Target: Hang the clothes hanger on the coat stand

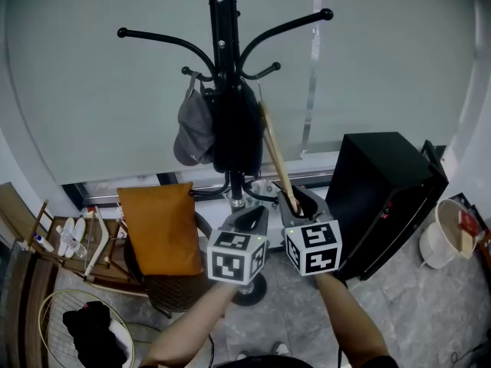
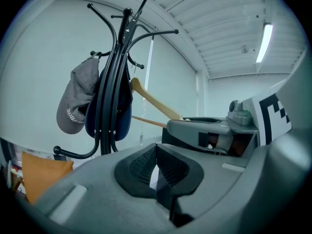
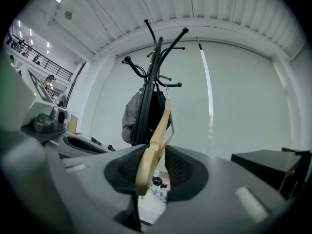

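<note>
The black coat stand (image 1: 222, 44) rises at the top centre, with a grey cap (image 1: 194, 129) and a dark bag (image 1: 236, 129) hanging from its lower pegs. My right gripper (image 1: 295, 203) is shut on the lower end of a wooden hanger (image 1: 274, 156). The hanger slants up towards the stand's short right peg (image 1: 266, 70); I cannot tell whether its wire hook rests there. In the right gripper view the hanger (image 3: 156, 140) stands between the shut jaws of the right gripper (image 3: 151, 167). My left gripper (image 1: 252, 219) sits beside it, shut and holding nothing (image 2: 156, 167).
A black cabinet (image 1: 383, 198) stands right of the stand's base. An orange cushion (image 1: 159, 228) leans on a chair at the left. A wire basket (image 1: 54, 313) with dark clothes, a wooden rack (image 1: 107, 244) and a white bucket (image 1: 441, 236) are on the floor.
</note>
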A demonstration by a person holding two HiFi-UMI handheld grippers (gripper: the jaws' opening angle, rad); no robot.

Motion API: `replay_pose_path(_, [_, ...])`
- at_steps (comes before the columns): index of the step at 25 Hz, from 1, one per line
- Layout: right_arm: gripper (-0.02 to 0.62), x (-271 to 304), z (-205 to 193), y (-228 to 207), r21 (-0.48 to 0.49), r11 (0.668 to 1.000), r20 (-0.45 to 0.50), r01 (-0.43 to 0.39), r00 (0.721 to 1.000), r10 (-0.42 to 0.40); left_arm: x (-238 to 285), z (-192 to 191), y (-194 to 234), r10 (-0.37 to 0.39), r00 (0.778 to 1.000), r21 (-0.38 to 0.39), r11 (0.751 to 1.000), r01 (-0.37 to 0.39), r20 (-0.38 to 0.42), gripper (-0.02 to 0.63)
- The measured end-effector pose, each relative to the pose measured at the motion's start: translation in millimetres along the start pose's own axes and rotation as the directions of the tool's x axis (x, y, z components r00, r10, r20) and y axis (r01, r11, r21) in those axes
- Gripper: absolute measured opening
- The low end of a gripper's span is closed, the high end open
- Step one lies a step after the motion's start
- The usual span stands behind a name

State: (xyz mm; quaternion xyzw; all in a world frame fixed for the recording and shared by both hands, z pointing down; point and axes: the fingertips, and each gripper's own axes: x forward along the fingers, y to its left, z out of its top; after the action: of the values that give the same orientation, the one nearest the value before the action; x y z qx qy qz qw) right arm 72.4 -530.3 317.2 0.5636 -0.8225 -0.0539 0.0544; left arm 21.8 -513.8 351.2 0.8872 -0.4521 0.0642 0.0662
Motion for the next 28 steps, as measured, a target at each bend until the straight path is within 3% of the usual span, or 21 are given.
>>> replay_pose_path(28, [0.087, -43, -9, 52, 0.047, 0.995, -0.046, 0.089, 0.995, -0.087, -47, -6, -12, -0.127, 0.992, -0.001, 0.992, 0.127, 0.023, 0.005])
